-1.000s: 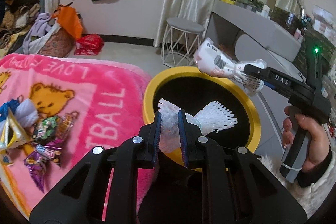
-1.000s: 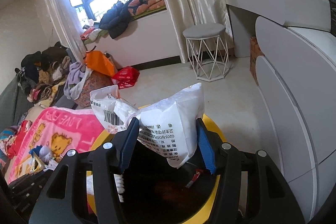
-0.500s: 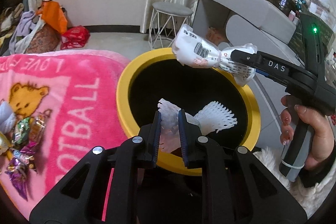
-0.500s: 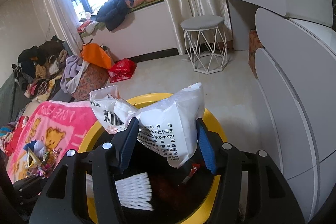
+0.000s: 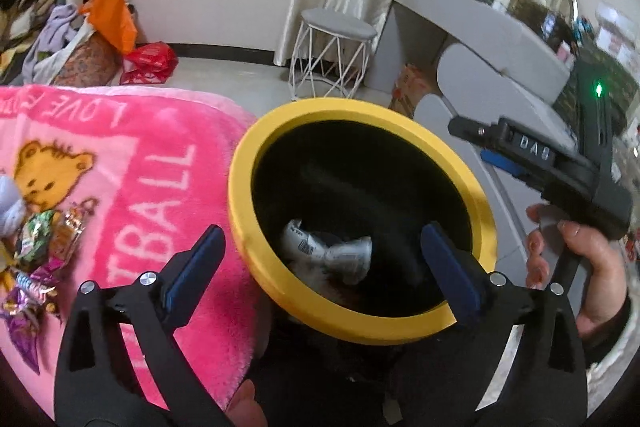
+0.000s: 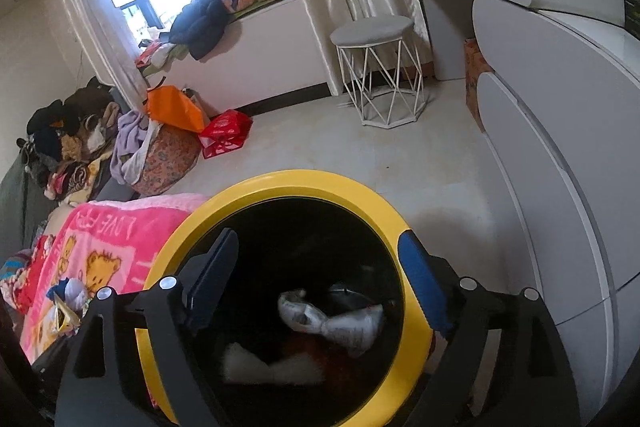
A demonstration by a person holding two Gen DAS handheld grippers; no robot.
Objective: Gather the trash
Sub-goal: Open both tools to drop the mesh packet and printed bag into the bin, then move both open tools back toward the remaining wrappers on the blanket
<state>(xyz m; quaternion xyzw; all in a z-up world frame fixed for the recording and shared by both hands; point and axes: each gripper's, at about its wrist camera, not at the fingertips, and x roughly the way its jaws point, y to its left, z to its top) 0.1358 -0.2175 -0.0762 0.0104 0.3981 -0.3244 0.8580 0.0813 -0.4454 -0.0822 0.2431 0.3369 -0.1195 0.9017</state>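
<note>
Bag [image 5: 326, 255] in bin [image 5: 256, 251], beside blanket [image 5: 132, 187]

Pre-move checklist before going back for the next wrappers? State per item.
1. Left gripper empty: ok, open, nothing between the fingers.
2. Right gripper empty: ok, open over the bin.
3. White bag inside the bin: ok, it lies on the bottom.
4. White foam net in the bin: ok, though blurred.
5. Trash left to collect: not ok, wrappers lie on the pink blanket.
6. Path from bin to wrappers: cannot tell, the blanket's near edge is hidden behind the left gripper.
</note>
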